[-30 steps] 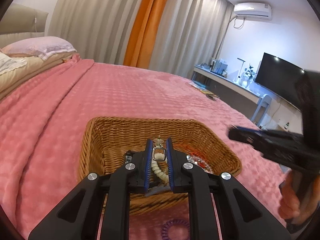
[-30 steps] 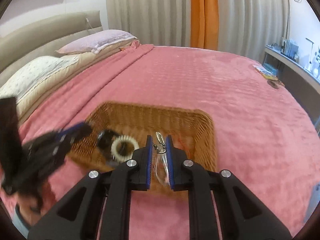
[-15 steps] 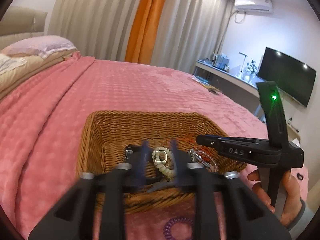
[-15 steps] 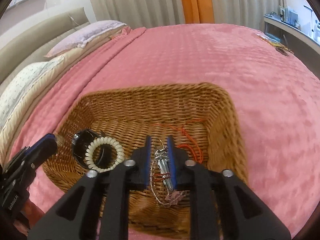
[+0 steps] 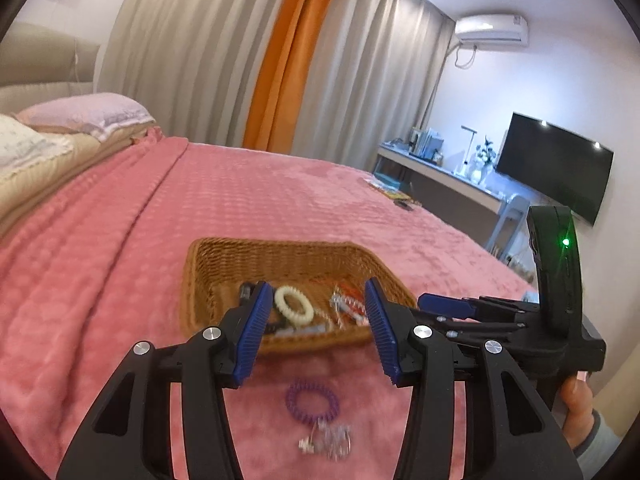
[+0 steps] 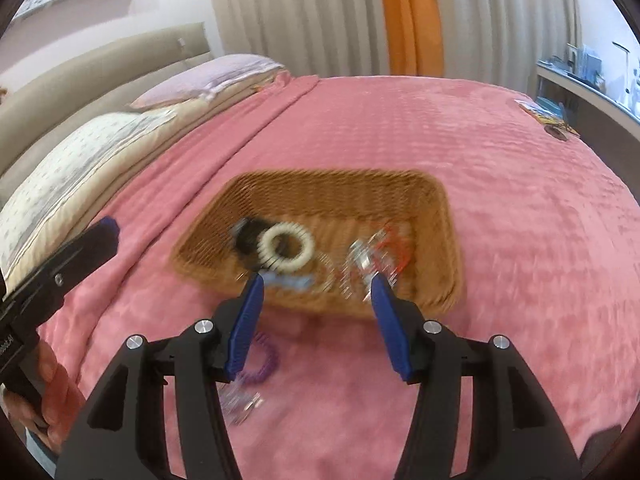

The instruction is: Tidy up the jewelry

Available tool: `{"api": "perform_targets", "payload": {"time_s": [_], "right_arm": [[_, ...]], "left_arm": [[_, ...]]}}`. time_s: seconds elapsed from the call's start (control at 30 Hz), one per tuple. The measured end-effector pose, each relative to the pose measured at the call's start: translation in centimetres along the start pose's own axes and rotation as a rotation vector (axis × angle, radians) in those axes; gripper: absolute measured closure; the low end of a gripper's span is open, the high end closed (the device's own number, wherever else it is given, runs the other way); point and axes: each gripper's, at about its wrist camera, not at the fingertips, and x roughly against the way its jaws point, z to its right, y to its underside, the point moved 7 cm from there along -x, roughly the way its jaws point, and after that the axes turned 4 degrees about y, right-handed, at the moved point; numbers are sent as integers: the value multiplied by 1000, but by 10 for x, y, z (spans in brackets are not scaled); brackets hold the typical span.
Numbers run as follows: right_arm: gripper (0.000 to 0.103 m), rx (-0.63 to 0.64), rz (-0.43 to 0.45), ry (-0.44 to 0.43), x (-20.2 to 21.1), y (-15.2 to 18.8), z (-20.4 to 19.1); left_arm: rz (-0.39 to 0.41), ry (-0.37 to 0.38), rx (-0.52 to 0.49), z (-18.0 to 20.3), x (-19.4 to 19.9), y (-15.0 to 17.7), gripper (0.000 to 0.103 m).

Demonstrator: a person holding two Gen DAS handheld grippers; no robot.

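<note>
Woven wicker basket (image 5: 224, 264) on plush, dimpled pink cloth blanket (image 5: 260, 200).

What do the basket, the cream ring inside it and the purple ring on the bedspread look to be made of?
Basket: woven wicker or rattan, judging by its tan matte weave. Cream ring: likely plastic spiral coil, going by its ribbed, slightly glossy loops. Purple ring: seemingly the same coiled plastic, translucent; blur leaves the finish uncertain.

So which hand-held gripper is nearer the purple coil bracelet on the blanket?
Left, narrowly. The purple coil bracelet lies between the open left hand-held gripper's fingers; for the open right hand-held gripper it sits by its left finger.
</note>
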Motion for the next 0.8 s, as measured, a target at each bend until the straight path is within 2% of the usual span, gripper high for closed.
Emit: {"api": "perform_targets", "payload": {"time_s": [0.17, 0.37, 0.57, 0.77, 0.8], "right_arm": [[51, 18, -38, -10, 0, 35, -24], [51, 8, -173, -17, -39, 83, -40], [51, -7, -219, -18, -59, 94, -49], [51, 82, -223, 46, -63, 98, -60], [62, 105, -220, 62, -62, 99, -61]], "left_arm": [[-4, -17, 20, -1, 30, 17, 57], [-53, -30, 86, -29, 30, 52, 57], [-149, -48, 115, -49, 12, 77, 57], [-192, -84, 85, -46, 1, 84, 57], [-196, -89, 77, -45, 0, 85, 57]]}}
